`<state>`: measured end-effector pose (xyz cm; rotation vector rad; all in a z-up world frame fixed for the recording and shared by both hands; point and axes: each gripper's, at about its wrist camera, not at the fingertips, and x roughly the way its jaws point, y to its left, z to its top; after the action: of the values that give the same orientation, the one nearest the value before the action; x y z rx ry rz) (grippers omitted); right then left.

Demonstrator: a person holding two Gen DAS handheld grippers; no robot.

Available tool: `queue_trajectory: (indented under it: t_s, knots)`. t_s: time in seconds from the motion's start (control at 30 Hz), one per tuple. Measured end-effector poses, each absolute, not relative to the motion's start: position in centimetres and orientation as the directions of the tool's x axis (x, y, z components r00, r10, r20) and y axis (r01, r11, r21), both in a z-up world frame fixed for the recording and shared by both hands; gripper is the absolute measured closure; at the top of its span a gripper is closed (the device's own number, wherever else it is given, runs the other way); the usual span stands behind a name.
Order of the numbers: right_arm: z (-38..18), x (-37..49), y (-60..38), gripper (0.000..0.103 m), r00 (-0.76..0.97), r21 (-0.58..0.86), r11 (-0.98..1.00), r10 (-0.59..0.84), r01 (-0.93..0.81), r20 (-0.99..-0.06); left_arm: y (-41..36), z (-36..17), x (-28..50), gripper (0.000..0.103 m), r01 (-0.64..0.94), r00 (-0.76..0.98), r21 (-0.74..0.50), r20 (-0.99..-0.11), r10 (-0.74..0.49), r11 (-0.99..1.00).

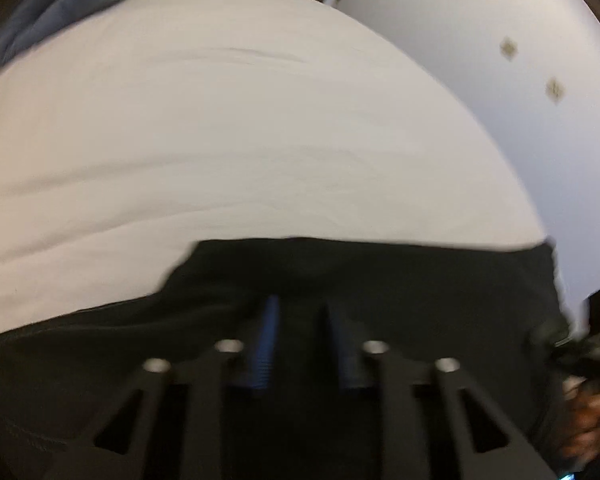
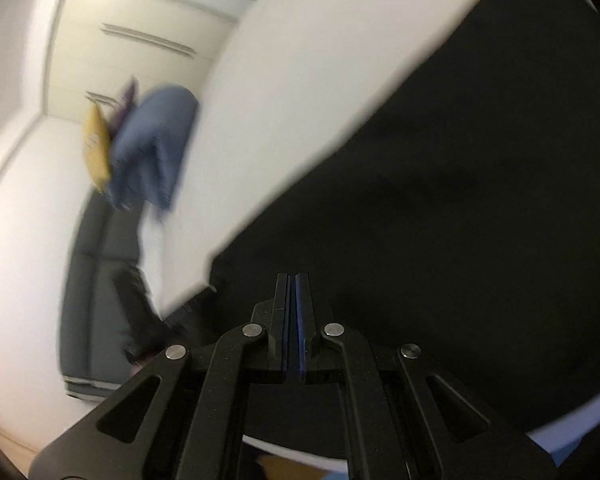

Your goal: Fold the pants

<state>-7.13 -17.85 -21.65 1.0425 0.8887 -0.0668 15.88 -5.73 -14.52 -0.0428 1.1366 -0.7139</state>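
Black pants (image 1: 340, 276) lie on a white bed sheet (image 1: 220, 120), near its front edge. My left gripper (image 1: 300, 304) hovers over the pants with a gap between its blue-padded fingers; nothing is held. In the right wrist view the pants (image 2: 480, 180) fill the right side as a broad dark sheet over the white bed (image 2: 300, 80). My right gripper (image 2: 293, 280) has its fingers pressed together near the pants' edge; whether cloth is pinched between them is unclear. Both views are blurred by motion.
Blue cloth (image 1: 60, 4) lies at the bed's far left corner and also shows in the right wrist view (image 2: 152, 148), next to a yellow cushion (image 2: 96, 148). A dark sofa (image 2: 100, 300) stands beside the bed. The other hand and gripper (image 1: 588, 364) are at the right.
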Motion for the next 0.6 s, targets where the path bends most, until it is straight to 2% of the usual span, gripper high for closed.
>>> queue_trajectory:
  t_s: [0.03,0.1,0.2,0.3,0.33,0.37,0.4,0.43,0.47,0.53,0.6]
  knots:
    - [-22.4,-7.1,-16.9,0.103,0.67,0.721,0.516,0.33,0.462,-0.666,-4.2,-14.6,16.3,0.099,0.472,0.221,-0.404,-0.806,-0.549,0.784]
    - [-24.2,-8.1,-20.9,0.103,0.726,0.776,0.433,0.321,0.458,-0.608,-1.2,-14.6,16.2,0.098,0.466,0.214,-0.436,-0.788,-0.577,0.769]
    - [-23.3,-12.1,-24.4,0.103,0.727,0.699,0.466,0.157,0.542,-0.668,2.9,-13.9,15.3,0.098,0.435,0.294,-0.338,-0.823,-0.487,0.834]
    - [-21.7,-13.8,-28.0,0.102,0.72,0.682,0.409,0.082,0.607,-0.689,9.0,-12.6,14.1,0.097,0.309,0.384,-0.33,-0.815,-0.435,0.892]
    - [-21.0,-14.0,-27.8,0.096,0.727,0.686,0.419,0.082,0.595,-0.681,10.5,-11.9,13.9,0.092,0.279,0.409,-0.328,-0.81,-0.421,0.902]
    - [-20.4,-12.7,-26.2,0.096,0.738,0.7,0.43,0.105,0.57,-0.666,11.6,-11.0,13.1,0.072,0.265,0.438,-0.334,-0.794,-0.421,0.905]
    - [-20.0,-11.9,-24.8,0.096,0.756,0.731,0.44,0.158,0.521,-0.635,12.5,-9.9,11.7,0.057,0.265,0.475,-0.335,-0.771,-0.424,0.904]
    - [-19.9,-10.5,-22.3,0.096,0.77,0.774,0.447,0.246,0.449,-0.589,13.3,-9.0,10.5,0.034,0.268,0.506,-0.322,-0.756,-0.417,0.908]
    - [-19.8,-10.3,-20.9,0.096,0.769,0.792,0.448,0.293,0.415,-0.569,13.4,-8.3,8.9,0.025,0.28,0.534,-0.304,-0.739,-0.411,0.911]
    - [-21.4,-6.9,-15.3,0.096,0.721,0.84,0.447,0.467,0.307,-0.512,12.9,-8.3,7.3,0.021,0.318,0.524,-0.295,-0.737,-0.427,0.901]
    - [-23.6,-4.5,-11.5,0.096,0.666,0.839,0.457,0.531,0.294,-0.523,12.8,-9.9,6.7,0.021,0.347,0.486,-0.237,-0.782,-0.39,0.907]
